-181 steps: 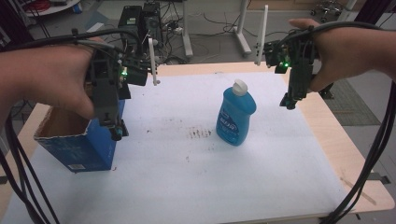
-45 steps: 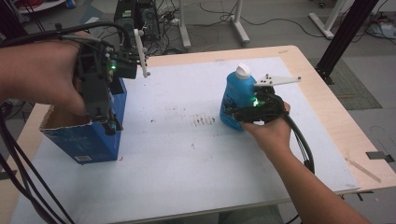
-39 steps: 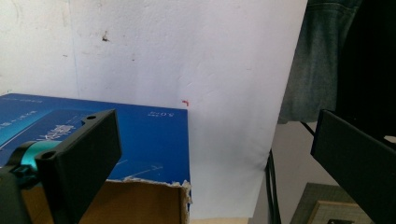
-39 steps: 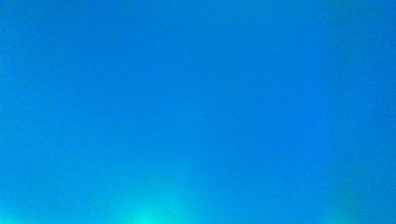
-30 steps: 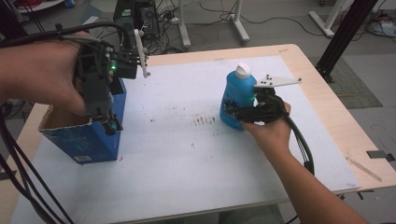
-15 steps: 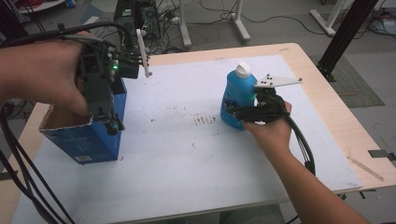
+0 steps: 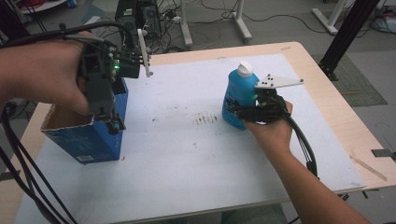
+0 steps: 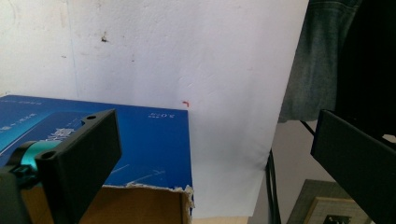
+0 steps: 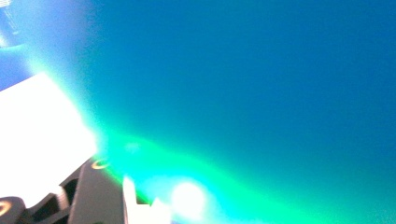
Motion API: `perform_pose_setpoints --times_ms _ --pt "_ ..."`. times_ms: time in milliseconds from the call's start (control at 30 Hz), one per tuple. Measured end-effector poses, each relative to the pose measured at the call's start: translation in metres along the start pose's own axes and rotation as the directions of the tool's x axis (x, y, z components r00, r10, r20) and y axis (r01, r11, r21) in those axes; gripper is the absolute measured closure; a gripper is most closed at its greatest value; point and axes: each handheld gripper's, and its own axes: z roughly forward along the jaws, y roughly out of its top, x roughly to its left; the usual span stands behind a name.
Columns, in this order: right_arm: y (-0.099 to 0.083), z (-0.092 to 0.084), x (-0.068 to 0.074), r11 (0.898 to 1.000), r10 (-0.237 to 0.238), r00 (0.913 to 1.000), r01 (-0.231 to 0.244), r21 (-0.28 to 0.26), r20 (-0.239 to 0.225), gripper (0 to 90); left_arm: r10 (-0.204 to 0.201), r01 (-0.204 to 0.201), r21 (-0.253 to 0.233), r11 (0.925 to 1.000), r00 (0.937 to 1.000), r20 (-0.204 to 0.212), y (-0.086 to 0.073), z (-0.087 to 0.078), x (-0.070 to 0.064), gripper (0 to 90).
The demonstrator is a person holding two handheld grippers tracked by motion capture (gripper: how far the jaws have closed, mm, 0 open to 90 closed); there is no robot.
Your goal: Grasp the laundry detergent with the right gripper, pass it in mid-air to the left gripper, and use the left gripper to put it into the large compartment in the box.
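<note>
My right hand-held gripper (image 7: 243,113) pinches the blue bottle (image 7: 238,99) standing near the bench's (image 7: 196,186) far right corner. My left hand-held gripper (image 7: 111,123) hangs spread above the open box (image 7: 88,140). Next, probably lift the bottle boxward.

- Six seconds earlier the right gripper (image 7: 246,112) was raised over the table's far right corner, well apart from the blue dish-soap bottle (image 7: 238,95); it came down against the bottle's right side, its jaws around the lower body.
- The high view's framing shifted.
- The left gripper (image 7: 108,108) moved slightly lower over the blue cardboard box (image 7: 88,140).
</note>
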Motion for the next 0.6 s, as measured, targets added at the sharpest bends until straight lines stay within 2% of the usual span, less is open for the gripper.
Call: perform_pose_setpoints --times_ms 67,200,600 --pt "-0.0002 0.0002 0.0029 1.000 -0.017 0.9997 0.017 -0.013 0.017 41.6 0.000 0.000 -0.001 1.0000 1.0000 0.002 0.0002 0.0003 -0.0001 1.7" --pt "-0.0013 -0.0002 0.0049 1.000 -0.021 0.9995 0.021 -0.022 0.024 43.3 -0.002 0.002 0.005 1.0000 1.0000 0.004 0.0010 0.0004 -0.0004 1.7" --pt "0.0007 -0.0056 0.0054 0.998 -0.050 0.9984 0.050 -0.025 -0.024 45.6 0.003 -0.003 -0.001 1.0000 1.0000 0.001 0.0053 0.0014 -0.0012 1.7"
